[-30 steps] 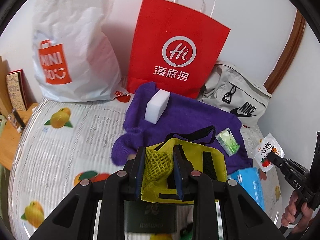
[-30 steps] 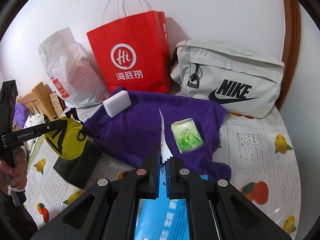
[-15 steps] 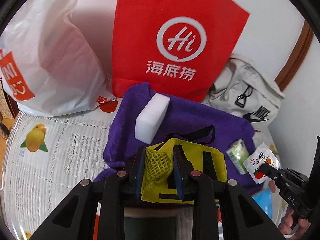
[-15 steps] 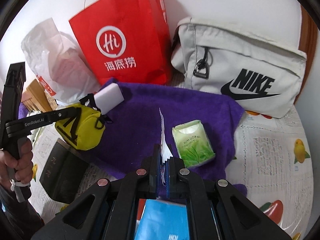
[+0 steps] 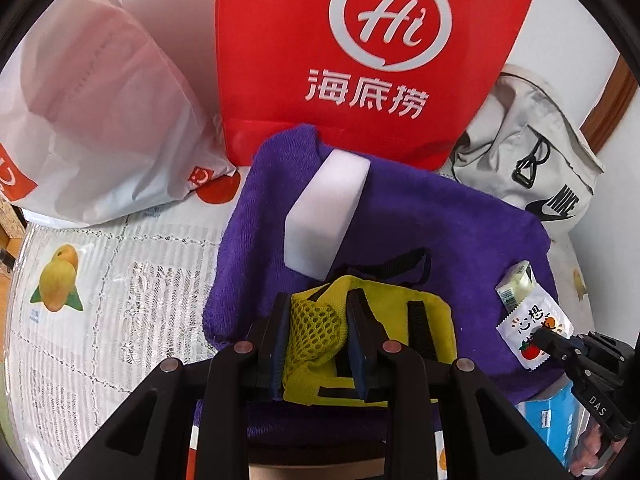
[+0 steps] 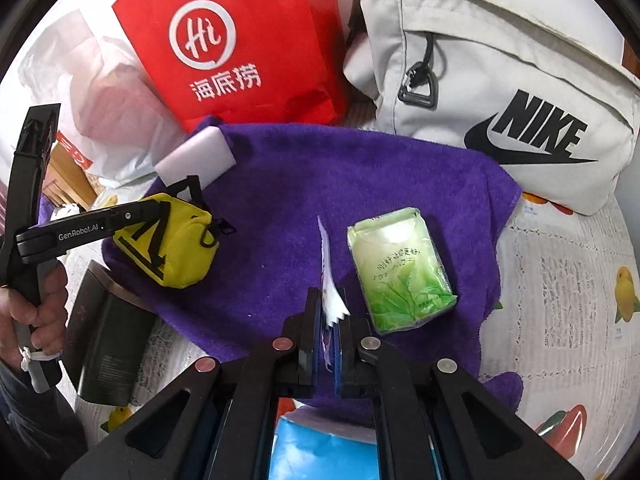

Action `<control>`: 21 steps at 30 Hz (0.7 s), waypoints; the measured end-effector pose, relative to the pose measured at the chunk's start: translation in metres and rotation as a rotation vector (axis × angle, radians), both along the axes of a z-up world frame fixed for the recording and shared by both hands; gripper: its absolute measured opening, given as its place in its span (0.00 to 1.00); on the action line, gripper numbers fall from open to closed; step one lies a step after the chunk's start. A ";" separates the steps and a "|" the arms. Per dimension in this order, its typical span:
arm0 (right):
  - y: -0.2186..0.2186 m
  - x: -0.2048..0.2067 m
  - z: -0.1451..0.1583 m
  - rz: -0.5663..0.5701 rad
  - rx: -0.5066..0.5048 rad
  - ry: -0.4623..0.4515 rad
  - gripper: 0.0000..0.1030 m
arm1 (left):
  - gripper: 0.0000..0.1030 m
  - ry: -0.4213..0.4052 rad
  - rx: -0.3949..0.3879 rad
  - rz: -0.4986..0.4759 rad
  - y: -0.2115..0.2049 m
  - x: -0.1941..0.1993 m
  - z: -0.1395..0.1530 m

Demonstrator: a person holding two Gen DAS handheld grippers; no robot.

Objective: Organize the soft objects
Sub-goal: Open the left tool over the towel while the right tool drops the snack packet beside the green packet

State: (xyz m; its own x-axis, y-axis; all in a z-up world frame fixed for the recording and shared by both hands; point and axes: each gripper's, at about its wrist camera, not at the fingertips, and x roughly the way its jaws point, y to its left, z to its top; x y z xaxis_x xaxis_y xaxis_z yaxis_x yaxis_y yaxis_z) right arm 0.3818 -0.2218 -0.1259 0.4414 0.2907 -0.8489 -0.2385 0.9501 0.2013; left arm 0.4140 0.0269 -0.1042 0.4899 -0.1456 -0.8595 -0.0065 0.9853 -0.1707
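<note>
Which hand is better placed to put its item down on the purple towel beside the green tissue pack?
Right. The right gripper holds the small sachet next to the green tissue pack; the left gripper holds the yellow pouch near the white sponge.

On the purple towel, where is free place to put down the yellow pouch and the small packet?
Purple towel is bare between white sponge, green tissue pack and grey bag. Crowded: near edge, around yellow pouch.
</note>
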 end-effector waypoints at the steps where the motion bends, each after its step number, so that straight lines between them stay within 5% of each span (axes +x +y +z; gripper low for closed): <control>1: -0.001 0.001 -0.002 -0.001 0.003 0.006 0.07 | 0.25 0.000 -0.002 -0.002 0.000 0.001 -0.001; 9: -0.008 0.002 -0.004 -0.017 -0.009 0.009 0.13 | 0.27 0.022 0.001 -0.013 -0.006 0.006 -0.006; 12: -0.012 0.000 0.000 -0.025 -0.020 -0.004 0.24 | 0.32 0.036 0.008 -0.013 -0.007 0.008 -0.007; 14: -0.015 -0.002 0.002 -0.025 -0.023 -0.019 0.41 | 0.39 0.035 0.011 -0.012 -0.005 0.007 -0.006; 21: -0.024 -0.012 0.013 -0.044 -0.049 -0.054 0.50 | 0.49 0.005 0.024 -0.013 -0.006 -0.003 0.008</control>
